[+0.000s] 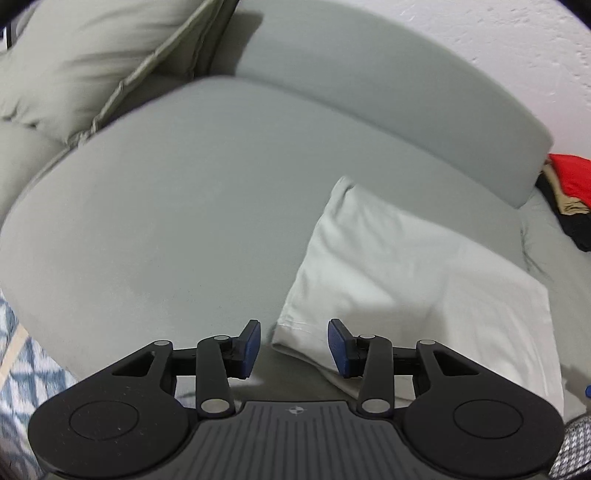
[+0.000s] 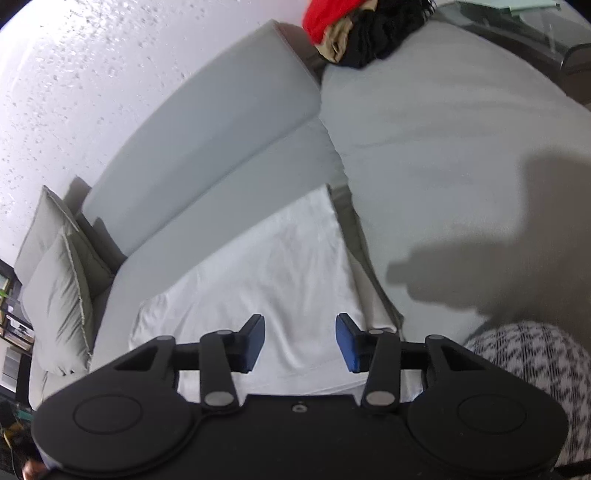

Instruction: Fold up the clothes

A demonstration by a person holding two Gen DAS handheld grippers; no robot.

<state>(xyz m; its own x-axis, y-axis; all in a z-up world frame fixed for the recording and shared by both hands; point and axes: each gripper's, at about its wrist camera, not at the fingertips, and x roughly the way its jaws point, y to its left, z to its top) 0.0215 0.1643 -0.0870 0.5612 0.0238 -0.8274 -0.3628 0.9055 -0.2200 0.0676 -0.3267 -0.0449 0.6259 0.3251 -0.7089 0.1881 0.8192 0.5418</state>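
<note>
A white garment (image 1: 413,266) lies folded into a flat rectangle on the grey sofa seat (image 1: 177,206). Its near left corner sits just beyond my left gripper (image 1: 294,348), which hovers open with nothing between its blue pads. In the right wrist view the same white garment (image 2: 280,273) spreads under and beyond my right gripper (image 2: 300,341). That gripper is also open and empty, above the cloth's near part.
A heap of red, tan and black clothes (image 2: 354,26) lies at the far end of the sofa, also visible as clothes (image 1: 569,195). Grey cushions (image 1: 85,62) lean at the other end. A houndstooth-patterned leg (image 2: 532,373) is near the right gripper. A patterned rug (image 1: 18,373) covers the floor.
</note>
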